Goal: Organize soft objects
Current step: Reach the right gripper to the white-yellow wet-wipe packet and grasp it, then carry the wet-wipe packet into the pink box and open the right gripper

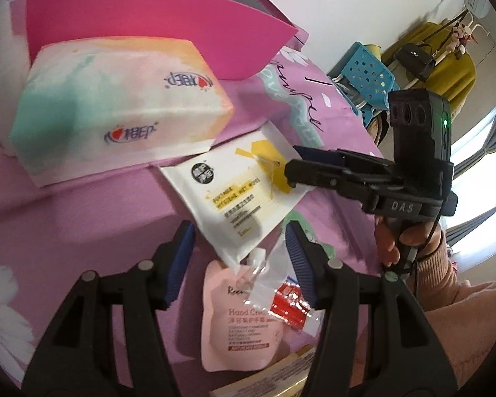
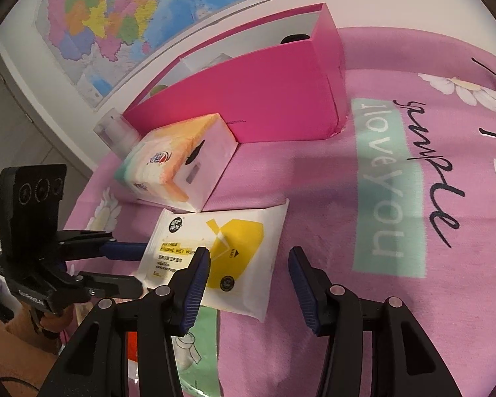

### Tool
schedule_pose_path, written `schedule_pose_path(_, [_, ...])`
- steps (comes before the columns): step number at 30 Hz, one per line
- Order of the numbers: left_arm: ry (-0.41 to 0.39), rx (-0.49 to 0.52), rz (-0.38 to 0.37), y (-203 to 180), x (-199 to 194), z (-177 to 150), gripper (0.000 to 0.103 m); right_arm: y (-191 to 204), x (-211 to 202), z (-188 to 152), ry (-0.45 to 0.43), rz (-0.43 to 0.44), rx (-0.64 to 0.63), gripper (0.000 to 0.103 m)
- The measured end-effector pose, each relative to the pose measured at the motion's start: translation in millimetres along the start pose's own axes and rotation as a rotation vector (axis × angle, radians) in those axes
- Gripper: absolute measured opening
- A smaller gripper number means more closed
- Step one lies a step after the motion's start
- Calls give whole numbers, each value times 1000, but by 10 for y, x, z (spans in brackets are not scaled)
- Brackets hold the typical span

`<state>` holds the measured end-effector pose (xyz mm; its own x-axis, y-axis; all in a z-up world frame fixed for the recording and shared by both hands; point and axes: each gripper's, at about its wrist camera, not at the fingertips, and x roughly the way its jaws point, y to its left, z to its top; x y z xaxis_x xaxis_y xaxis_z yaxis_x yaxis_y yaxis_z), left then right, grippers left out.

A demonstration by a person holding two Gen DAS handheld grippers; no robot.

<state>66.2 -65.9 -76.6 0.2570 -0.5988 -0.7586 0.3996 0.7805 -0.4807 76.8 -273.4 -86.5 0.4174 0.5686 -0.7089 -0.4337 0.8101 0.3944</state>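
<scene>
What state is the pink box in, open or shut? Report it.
Open: the pink box has no lid on top, and its white inside wall shows.

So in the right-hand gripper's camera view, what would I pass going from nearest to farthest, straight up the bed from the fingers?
Right gripper → wet wipes pack → tissue pack → pink box → wall map.

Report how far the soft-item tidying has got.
Done: cannot tell; the pink box shows only a dark item inside. In hand: nothing. The left gripper and right gripper are open at opposite ends of the wet wipes pack. Left: wipes, tissue pack, hand cream pouch, all on the cloth.
</scene>
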Motion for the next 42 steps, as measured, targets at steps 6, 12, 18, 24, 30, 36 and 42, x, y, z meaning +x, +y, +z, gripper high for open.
schedule_pose_path(6, [5, -2, 9, -23, 38, 17, 55, 41, 13, -30, 5, 28, -8, 49])
schedule_pose_path(12, [-8, -18, 18, 10, 19, 17, 49, 20, -21, -78, 0, 11, 5, 30])
schedule_pose_path(18, [-22, -8, 21, -21, -17, -10, 49, -7, -120, -142, -22, 24, 34, 22])
schedule_pose_path(24, [-35, 7, 19, -109, -48, -36, 49, 38, -255, -161, -59, 25, 37, 18])
schedule_pose_path(30, [-52, 20, 27, -214, -118, -88, 49, 82, -337, -167, -78, 34, 26, 17])
schedule_pose_path(36, [-82, 54, 50, -326, -214, -68, 49, 98, -414, -160, -96, 43, 14, 17])
schedule_pose_path(42, [-112, 76, 63, -395, -301, -20, 49, 159, -493, -142, -117, 26, -11, 17])
